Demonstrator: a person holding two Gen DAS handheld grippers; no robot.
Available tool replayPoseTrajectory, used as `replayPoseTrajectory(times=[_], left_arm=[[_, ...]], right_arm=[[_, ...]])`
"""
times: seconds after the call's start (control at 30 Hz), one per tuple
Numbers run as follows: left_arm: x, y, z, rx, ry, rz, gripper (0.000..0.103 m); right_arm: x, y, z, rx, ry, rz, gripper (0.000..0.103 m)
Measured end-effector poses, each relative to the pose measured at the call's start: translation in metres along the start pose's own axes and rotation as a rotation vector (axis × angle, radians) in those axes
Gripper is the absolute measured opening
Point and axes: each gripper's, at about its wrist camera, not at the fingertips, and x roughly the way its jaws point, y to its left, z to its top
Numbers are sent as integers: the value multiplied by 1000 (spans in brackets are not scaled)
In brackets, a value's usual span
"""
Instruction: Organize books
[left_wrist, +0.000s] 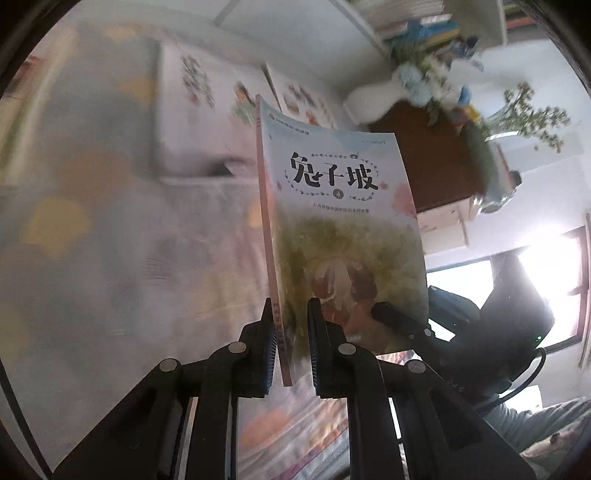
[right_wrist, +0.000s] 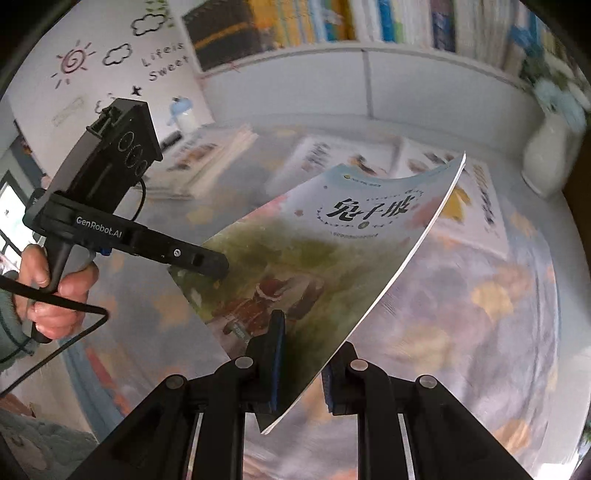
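Both grippers have the one thin book (left_wrist: 340, 236) off the table (right_wrist: 480, 302), held in the air above its flowered cloth. The left gripper (left_wrist: 290, 347) is clamped on the book's spine edge near the bottom corner, jaws nearly closed with the spine between the pads. The right gripper (right_wrist: 303, 354) pinches the bottom edge of the same cover, near the open page side; one pad lies on the cover's face and the other is behind it.

The book is soft. In the right wrist view its top corner curls over and the whole cover bows, so the two grips look to be pulling against each other. My worry is that the cover will crease or the pages will splay if the hands twist further apart, and the hold at the open side may have only some of the pages.

More books (right_wrist: 207, 155) lie flat toward the far edge of the table, blurred. A white vase (right_wrist: 546, 155) with flowers stands at the far right corner, below the shelf (right_wrist: 332, 51) of upright books. Swinging the book up to that shelf could clip the vase and tip it.
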Motion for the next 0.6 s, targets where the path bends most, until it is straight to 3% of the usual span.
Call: replayPoseTrajectory(times=[0.2,0.33,0.6], left_arm=[[-94,53,9,-62,-169,29,11],[-148,97,20,-110,-278,101,11],[-205,180,42,-203,-377,164,11]], right_arm=[[24,62,61,-68,-63,66,16],[64,101,108,-112,-92,128,18],[153,171,188,-143,-68,254,20]])
